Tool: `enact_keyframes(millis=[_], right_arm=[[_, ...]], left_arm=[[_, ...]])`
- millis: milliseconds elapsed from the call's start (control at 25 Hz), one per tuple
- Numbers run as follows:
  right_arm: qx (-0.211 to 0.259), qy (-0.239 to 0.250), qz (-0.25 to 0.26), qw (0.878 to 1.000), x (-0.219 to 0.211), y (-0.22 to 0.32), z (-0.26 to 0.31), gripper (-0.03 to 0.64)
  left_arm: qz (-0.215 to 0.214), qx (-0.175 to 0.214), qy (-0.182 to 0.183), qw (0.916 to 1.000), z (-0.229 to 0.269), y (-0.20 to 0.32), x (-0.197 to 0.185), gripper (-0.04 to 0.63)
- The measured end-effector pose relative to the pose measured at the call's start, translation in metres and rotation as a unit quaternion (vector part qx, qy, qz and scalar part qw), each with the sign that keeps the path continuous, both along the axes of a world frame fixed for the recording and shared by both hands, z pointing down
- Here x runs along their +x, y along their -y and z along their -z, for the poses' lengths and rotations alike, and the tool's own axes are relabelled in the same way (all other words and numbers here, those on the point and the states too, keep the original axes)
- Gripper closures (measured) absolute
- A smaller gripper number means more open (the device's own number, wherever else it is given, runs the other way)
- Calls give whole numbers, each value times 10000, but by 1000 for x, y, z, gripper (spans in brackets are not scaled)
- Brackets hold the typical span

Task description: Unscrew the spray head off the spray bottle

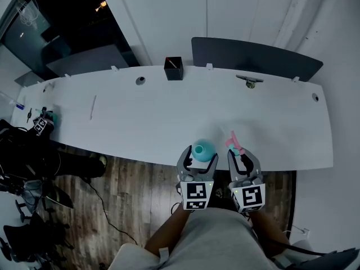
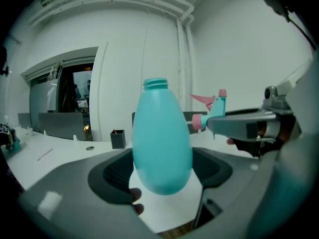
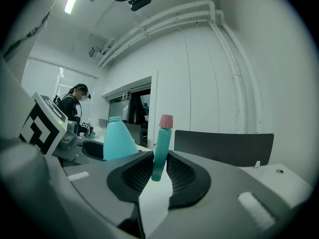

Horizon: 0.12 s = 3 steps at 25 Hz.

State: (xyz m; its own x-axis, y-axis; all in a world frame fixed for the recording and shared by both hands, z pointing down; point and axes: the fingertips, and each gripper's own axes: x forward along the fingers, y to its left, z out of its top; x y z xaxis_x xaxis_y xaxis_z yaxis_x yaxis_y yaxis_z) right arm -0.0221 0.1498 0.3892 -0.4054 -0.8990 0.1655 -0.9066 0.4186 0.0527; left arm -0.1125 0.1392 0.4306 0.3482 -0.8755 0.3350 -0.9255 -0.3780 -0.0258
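Because the spray head [image 3: 160, 148] is already off, the relation that matters is how the two parts sit side by side. Seen from the head camera, both are held low in front of the person, over the near edge of the white bench [image 1: 140, 117].

The left gripper [image 1: 200, 153] has its fingers spread wide and clamped on the round lower body of the teal bottle [image 2: 162, 143]. The bottle stands upright, so its long axis runs straight up. Its bare threaded neck is at the top, open, with nothing on it.

The right gripper [image 1: 239, 153] has its fingers drawn narrow and pinched on the slim teal stem of the spray head. The stem stands roughly upright, and a pink tip rises above the fingers.

The spray head lies just to the right of the bottle, near it but clearly apart. It sits at about the height of the bottle's upper half and is not over the neck. From the left gripper's camera, its pink trigger points back toward the bottle.

By this look the unscrewing itself is done. Any next move would likely belong to the right hand, which alone carries the loose part. To set it down, that hand would need to go down or further right, clear of the bottle.
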Motion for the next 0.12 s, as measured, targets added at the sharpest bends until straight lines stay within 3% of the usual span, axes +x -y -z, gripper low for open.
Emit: enact_keyframes(millis=[120], right_arm=[[5, -29, 18, 10000, 0, 5, -5, 534]], left_arm=[[-1, 3, 3, 10000, -4, 5, 1, 232]])
